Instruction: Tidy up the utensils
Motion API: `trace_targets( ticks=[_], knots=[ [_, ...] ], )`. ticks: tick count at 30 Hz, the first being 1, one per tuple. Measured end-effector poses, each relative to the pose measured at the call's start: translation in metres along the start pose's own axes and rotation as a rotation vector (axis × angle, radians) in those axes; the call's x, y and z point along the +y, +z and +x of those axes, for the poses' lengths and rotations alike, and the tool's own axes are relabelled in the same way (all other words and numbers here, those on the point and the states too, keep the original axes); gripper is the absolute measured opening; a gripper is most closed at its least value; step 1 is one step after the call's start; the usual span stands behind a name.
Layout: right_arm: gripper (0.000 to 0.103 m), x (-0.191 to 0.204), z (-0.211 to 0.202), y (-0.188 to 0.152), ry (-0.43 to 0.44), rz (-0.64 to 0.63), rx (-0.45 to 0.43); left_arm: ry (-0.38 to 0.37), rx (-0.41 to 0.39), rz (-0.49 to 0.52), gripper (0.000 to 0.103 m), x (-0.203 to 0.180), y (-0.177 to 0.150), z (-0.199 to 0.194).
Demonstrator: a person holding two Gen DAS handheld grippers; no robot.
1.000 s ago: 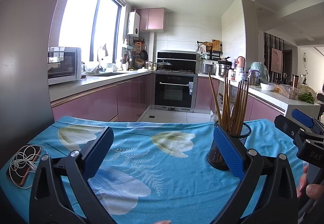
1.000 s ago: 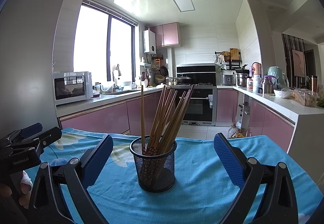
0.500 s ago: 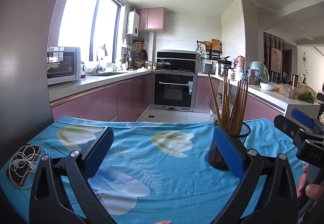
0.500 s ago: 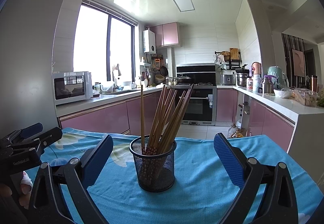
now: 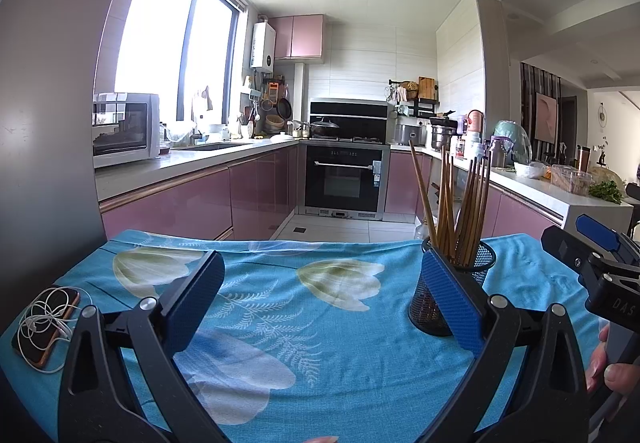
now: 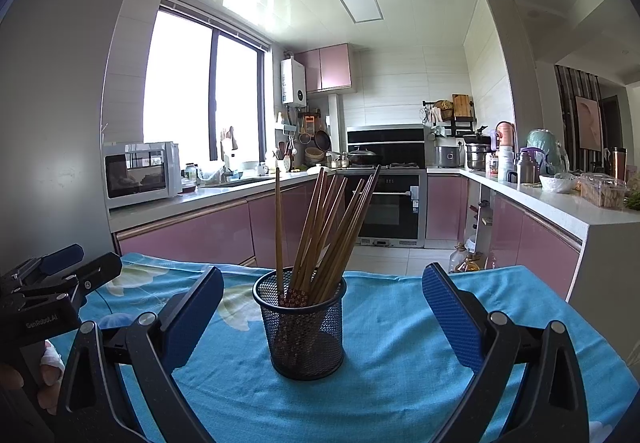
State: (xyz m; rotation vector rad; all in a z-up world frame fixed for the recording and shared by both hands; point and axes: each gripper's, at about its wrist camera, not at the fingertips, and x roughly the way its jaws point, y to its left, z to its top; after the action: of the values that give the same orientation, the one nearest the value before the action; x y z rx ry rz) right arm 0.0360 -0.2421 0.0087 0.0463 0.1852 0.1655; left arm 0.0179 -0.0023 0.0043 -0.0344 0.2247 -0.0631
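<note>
**Currently: both tongs spread, cup standing loaded**

Noted on table, over blue floral cloth point(image 6: 400, 371): one black mesh cup point(image 6: 301, 327), upright, loaded with wooden chopsticks point(image 6: 324, 231). Sticks fanned toward the right of the cup, one standing near vertical at the left side, all tips well above the rim.

Right gripper point(image 6: 322, 307): blue pads wide apart, nothing between them in contact. Cup centred in the gap, a little beyond the pads, touching neither. Held level over the near part of the cloth.

Left gripper point(image 5: 322, 299): pads likewise wide apart and empty. Aimed at bare cloth left of the cup; cup point(image 5: 448, 295) partly hidden behind the right-hand pad in this view, contact not determinable from here. Chopsticks point(image 5: 460, 203) visible above that pad.

Each gripper visible at the edge of the other's view, with fingers of the holding hand point(image 5: 612, 371) at the lower right of the left view.

Also on cloth, far left edge: phone point(image 5: 48, 323) with white earphone cable coiled on top.

Background: kitchen with pink cabinets, oven, microwave on counter.
</note>
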Motion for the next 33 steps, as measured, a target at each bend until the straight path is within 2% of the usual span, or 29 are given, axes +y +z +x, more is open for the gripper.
trace_targets(
  ticks=[33],
  knots=[
    [0.096, -0.0010, 0.0001, -0.0021, 0.000, 0.007, -0.001, -0.001, -0.001, 0.003, 0.097, -0.0018, -0.0004, 0.0004]
  ],
)
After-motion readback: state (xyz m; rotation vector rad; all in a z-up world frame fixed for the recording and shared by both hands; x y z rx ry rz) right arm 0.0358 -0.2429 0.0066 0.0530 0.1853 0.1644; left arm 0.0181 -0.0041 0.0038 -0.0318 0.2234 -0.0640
